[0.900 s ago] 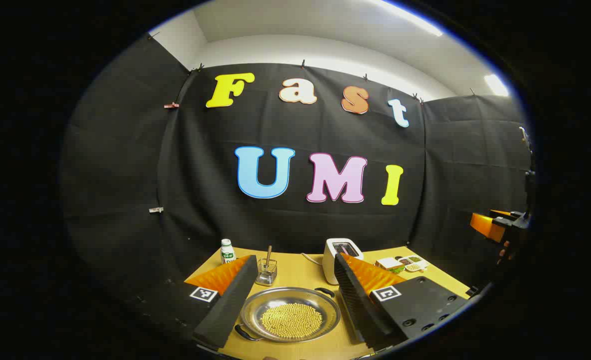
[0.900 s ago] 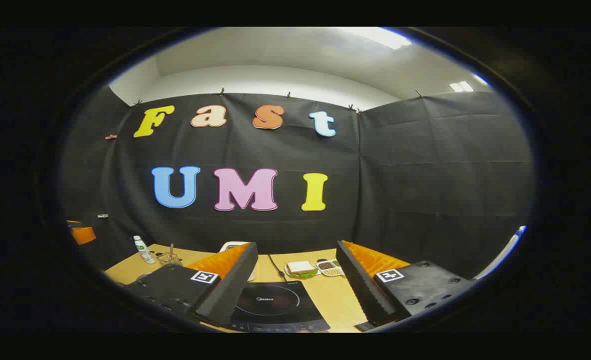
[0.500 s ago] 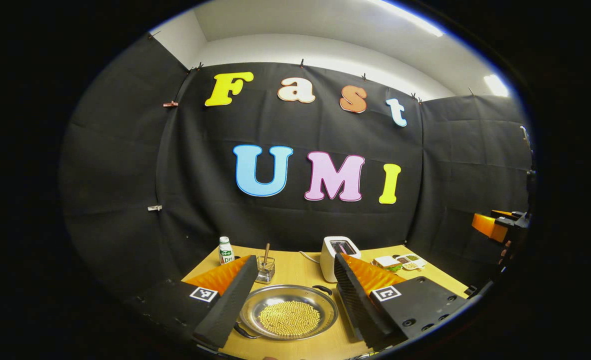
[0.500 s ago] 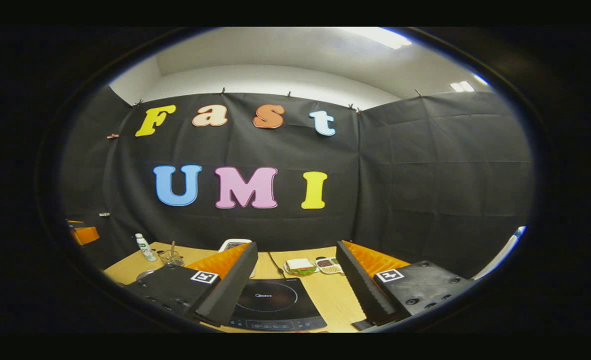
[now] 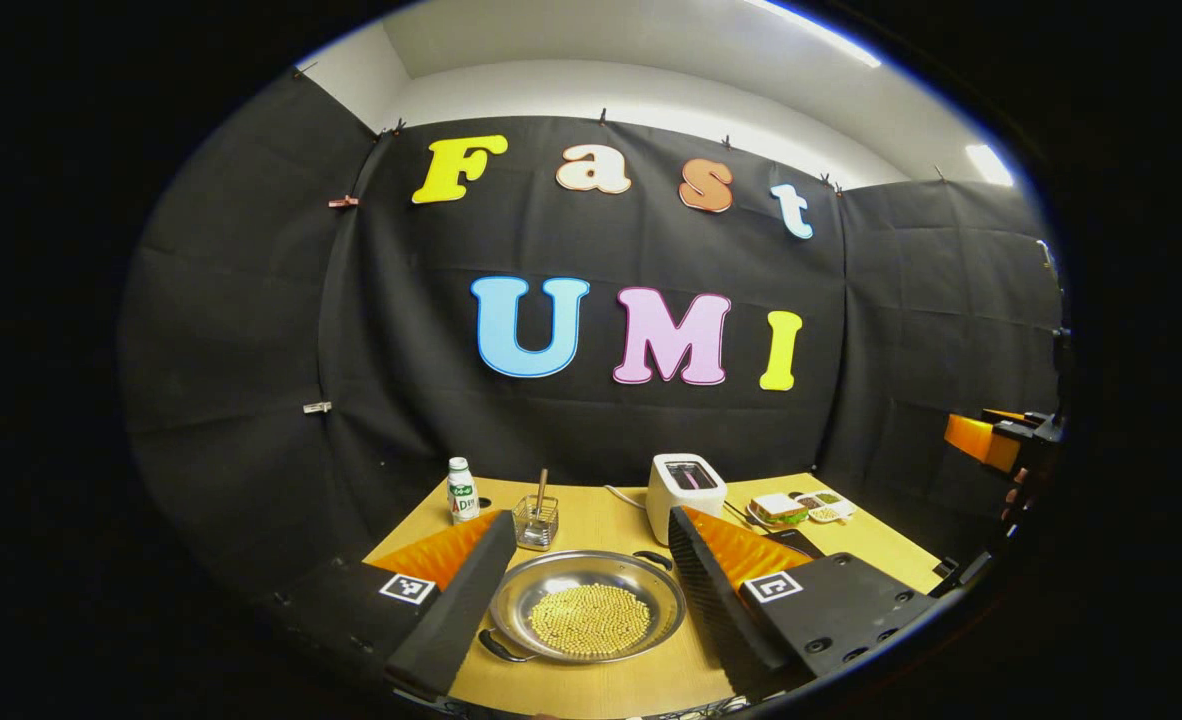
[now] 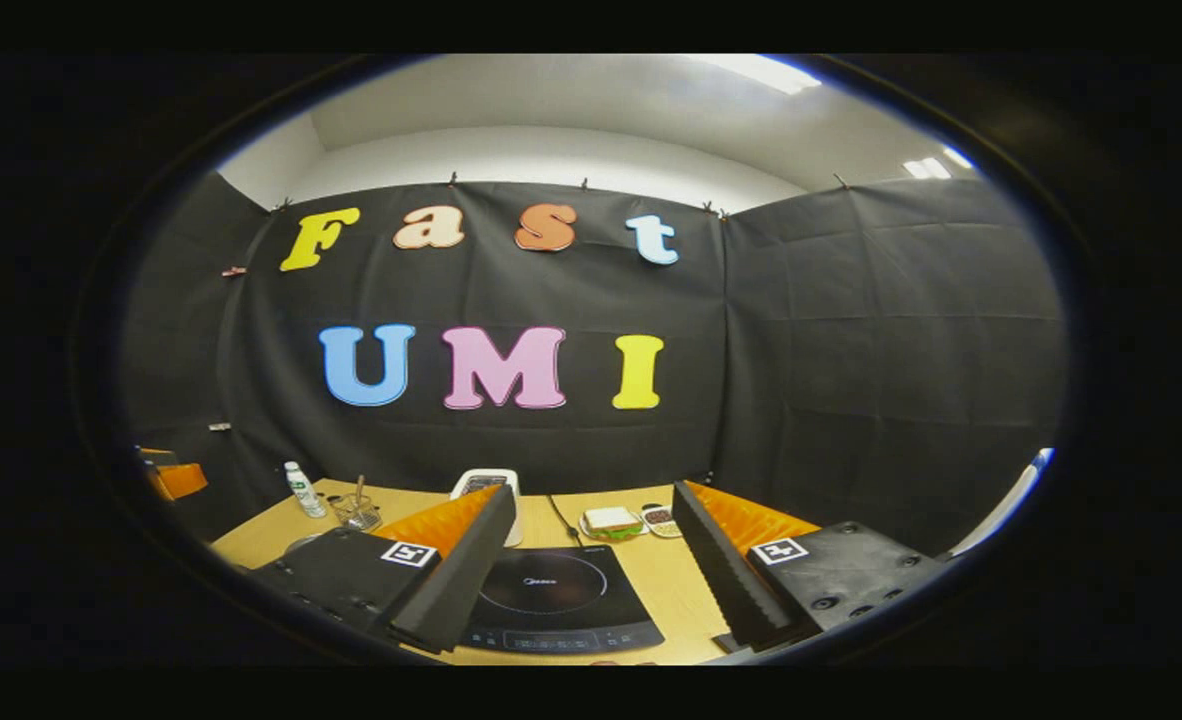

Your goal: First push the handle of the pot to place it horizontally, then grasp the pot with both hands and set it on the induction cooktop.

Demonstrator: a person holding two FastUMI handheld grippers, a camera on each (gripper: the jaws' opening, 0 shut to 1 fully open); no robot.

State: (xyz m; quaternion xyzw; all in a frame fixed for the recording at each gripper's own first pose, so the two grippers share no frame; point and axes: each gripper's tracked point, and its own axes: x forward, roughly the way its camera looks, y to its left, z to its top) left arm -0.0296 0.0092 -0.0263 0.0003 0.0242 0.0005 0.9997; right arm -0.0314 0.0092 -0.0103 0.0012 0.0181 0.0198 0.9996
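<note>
A shallow steel pot point(image 5: 588, 616) holding yellow beads sits on the wooden table point(image 5: 601, 690). Its two black handles lie on a slant, one at the near left point(image 5: 499, 648) and one at the far right point(image 5: 653, 558). My left gripper point(image 5: 586, 545) hovers above the pot, open, with the pot seen between its fingers. The black induction cooktop point(image 6: 551, 598) lies flat on the table in the right gripper view. Above the cooktop my right gripper point(image 6: 591, 510) stands open and holds nothing. The right gripper's orange body point(image 5: 986, 440) shows at the right edge of the left gripper view.
At the back of the table stand a small white bottle point(image 5: 462, 491), a glass with a stick point(image 5: 536, 520) and a white toaster point(image 5: 686, 490). A sandwich plate point(image 5: 776, 510) and small food dishes point(image 5: 824, 505) lie at the back right.
Both cameras have tilted down a little and more of the table shows. The pot and the cooktop sit higher in their views. Both grippers stay open.
</note>
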